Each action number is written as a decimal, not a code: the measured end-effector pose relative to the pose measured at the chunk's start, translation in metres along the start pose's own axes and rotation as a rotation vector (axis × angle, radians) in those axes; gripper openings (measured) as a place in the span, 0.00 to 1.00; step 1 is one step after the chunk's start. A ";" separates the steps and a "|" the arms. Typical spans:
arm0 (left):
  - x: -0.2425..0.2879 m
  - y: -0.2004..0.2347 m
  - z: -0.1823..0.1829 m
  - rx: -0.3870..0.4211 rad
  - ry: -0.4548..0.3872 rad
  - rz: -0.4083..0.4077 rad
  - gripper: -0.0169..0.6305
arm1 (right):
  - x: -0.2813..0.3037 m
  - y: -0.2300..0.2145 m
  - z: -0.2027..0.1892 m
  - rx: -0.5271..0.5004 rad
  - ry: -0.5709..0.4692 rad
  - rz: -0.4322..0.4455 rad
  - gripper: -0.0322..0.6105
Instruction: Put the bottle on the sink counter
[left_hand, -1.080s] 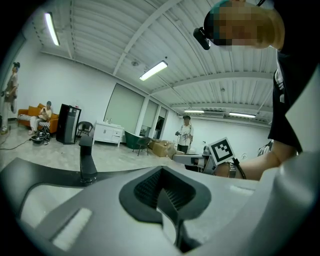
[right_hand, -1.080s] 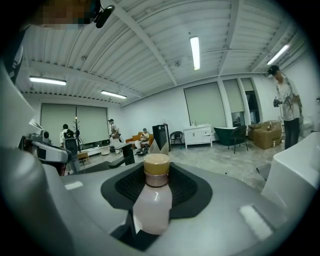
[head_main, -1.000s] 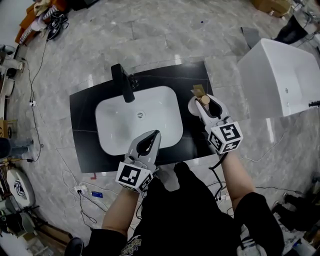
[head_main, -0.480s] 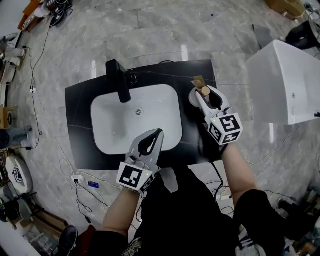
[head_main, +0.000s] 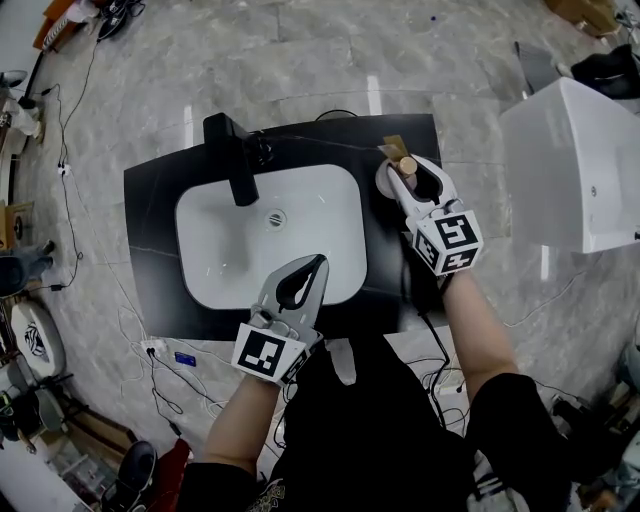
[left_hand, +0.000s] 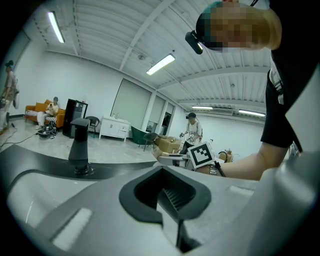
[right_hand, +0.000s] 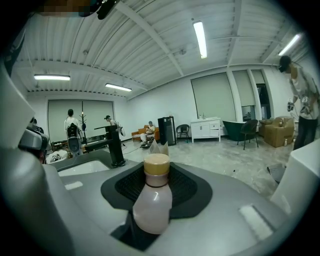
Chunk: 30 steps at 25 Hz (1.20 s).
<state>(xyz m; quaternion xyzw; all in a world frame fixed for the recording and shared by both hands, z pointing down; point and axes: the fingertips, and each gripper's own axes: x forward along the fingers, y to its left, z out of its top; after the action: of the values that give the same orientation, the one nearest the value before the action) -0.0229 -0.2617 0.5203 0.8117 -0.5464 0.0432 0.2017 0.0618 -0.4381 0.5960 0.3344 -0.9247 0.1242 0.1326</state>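
Observation:
A pale plastic bottle (right_hand: 153, 200) with a tan cap (head_main: 407, 164) is clamped upright between the jaws of my right gripper (head_main: 409, 178), over the right end of the black sink counter (head_main: 150, 215). Whether the bottle's base touches the counter cannot be told. In the right gripper view the bottle fills the gap between the jaw pads. My left gripper (head_main: 311, 268) hangs over the front edge of the white basin (head_main: 265, 250). Its jaws are shut with nothing between them (left_hand: 170, 202).
A black faucet (head_main: 232, 156) stands at the basin's back left. A small tan folded object (head_main: 393, 146) lies on the counter just behind the bottle. A white tub-like unit (head_main: 575, 165) stands to the right. Cables and a power strip (head_main: 165, 350) lie on the marble floor.
The right gripper with the bottle has drifted slightly toward the counter's back right corner. The head view has shifted, and the left gripper has barely moved.

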 end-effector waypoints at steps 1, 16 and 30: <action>-0.001 0.001 -0.002 -0.006 -0.001 0.000 0.03 | 0.002 0.000 -0.001 -0.001 0.000 0.001 0.31; -0.019 0.005 -0.019 -0.033 0.029 0.008 0.03 | 0.016 0.003 -0.011 -0.013 -0.003 -0.016 0.31; -0.025 0.008 -0.014 -0.035 0.028 0.015 0.03 | 0.015 0.007 -0.013 -0.070 0.005 -0.027 0.31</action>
<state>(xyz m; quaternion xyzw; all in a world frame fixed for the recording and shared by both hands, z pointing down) -0.0382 -0.2368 0.5282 0.8034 -0.5502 0.0466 0.2230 0.0483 -0.4377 0.6124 0.3415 -0.9236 0.0907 0.1484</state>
